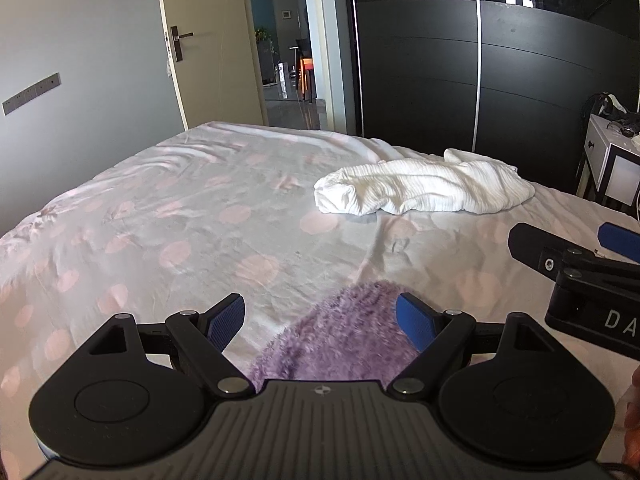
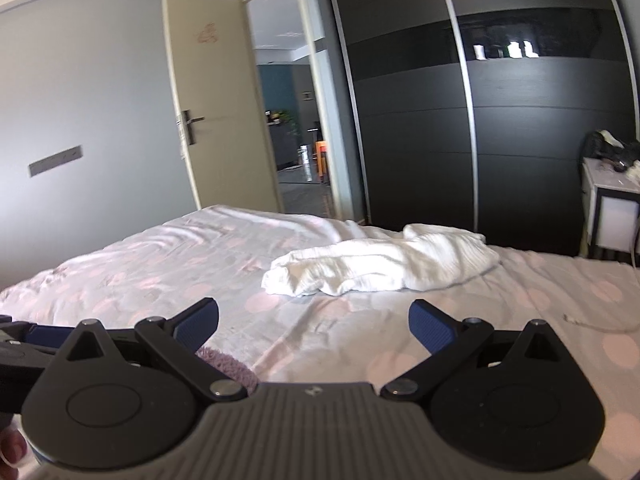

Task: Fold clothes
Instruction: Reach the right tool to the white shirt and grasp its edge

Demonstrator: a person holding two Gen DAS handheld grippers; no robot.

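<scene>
Just below your left hand-held gripper (image 1: pixel 320 322), a fuzzy purple garment (image 1: pixel 340 340) lies on the bed (image 1: pixel 180 208), bunched between the wide-spread blue pads and nearest the right one; nothing is gripped. Your right hand-held gripper (image 2: pixel 314 326) is also spread wide and holds nothing, with the purple edge peeking beside its left finger. Farther ahead, a crumpled white garment (image 1: pixel 424 194) rests well apart on the sheet, which is pale with pink dots. Beyond the bed stand a dark sliding wardrobe (image 1: pixel 520 80), an open cream door (image 1: pixel 200 40) and a white side table (image 1: pixel 612 156).
</scene>
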